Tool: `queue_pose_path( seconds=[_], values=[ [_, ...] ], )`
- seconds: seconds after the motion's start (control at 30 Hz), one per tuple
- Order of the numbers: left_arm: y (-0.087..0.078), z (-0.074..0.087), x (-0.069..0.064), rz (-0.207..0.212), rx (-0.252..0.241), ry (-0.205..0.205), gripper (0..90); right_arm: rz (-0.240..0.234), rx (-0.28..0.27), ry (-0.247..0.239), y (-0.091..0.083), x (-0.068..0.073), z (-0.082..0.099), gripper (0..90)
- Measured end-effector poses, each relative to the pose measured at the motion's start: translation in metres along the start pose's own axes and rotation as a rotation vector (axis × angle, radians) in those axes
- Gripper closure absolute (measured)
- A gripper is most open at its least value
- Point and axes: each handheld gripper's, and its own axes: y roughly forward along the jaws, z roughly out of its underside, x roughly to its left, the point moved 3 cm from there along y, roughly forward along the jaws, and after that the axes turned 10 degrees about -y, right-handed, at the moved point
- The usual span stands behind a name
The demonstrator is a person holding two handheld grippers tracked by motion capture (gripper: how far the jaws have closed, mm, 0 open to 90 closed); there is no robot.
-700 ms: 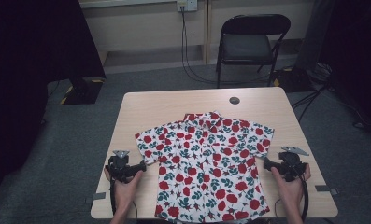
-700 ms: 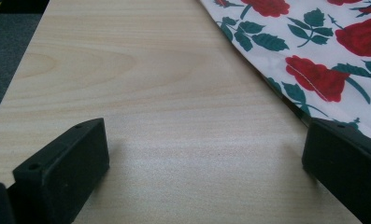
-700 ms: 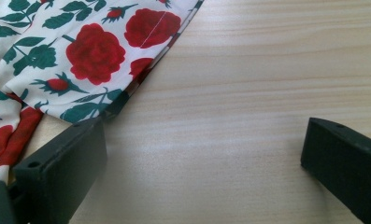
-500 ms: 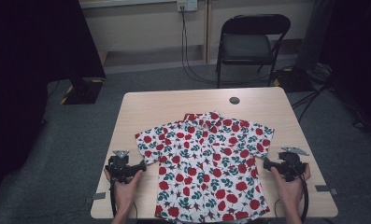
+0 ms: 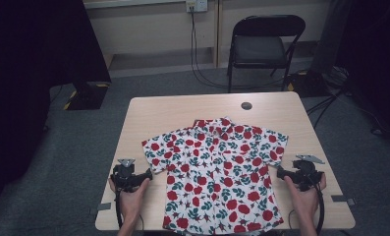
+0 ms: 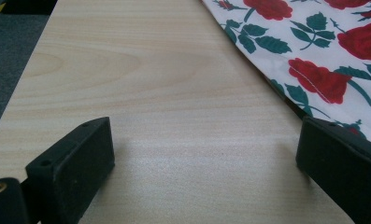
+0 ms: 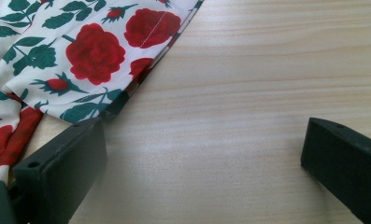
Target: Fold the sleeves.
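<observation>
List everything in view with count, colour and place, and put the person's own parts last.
Shirt: one, white with red roses and green leaves, spread flat on the table's middle, hem toward the person.
Table: one, light wood, centre of the room.
Round disc: one, dark, near the table's far edge.
Folding chair: one, black, behind the table.
Wall outlet: one, pale, cables hanging from it.
Floor: grey carpet.
Left gripper: one, black, jaws open over bare wood beside the shirt's sleeve.
Right gripper: one, black, jaws open, at the shirt's other sleeve.
Hands: two, the left hand and the right hand, at the near edge.
</observation>
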Motion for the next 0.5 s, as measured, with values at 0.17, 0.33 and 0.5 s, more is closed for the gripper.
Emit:
queue_pose_path(
  seconds=[0.17,0.33,0.5],
  values=[
    [-0.004,-0.001,0.002,0.043,0.011,-0.021,5.3,0.0,0.0,0.0,0.0,0.0,0.0,0.0],
    [-0.009,-0.003,-0.001,0.071,0.007,-0.001,7.0,0.0,0.0,0.0,0.0,0.0,0.0,0.0],
    [-0.018,-0.006,-0.004,0.13,-0.016,-0.01,7.6,-0.002,0.0,-0.003,0.0,0.0,0.0,0.0]
  ],
)
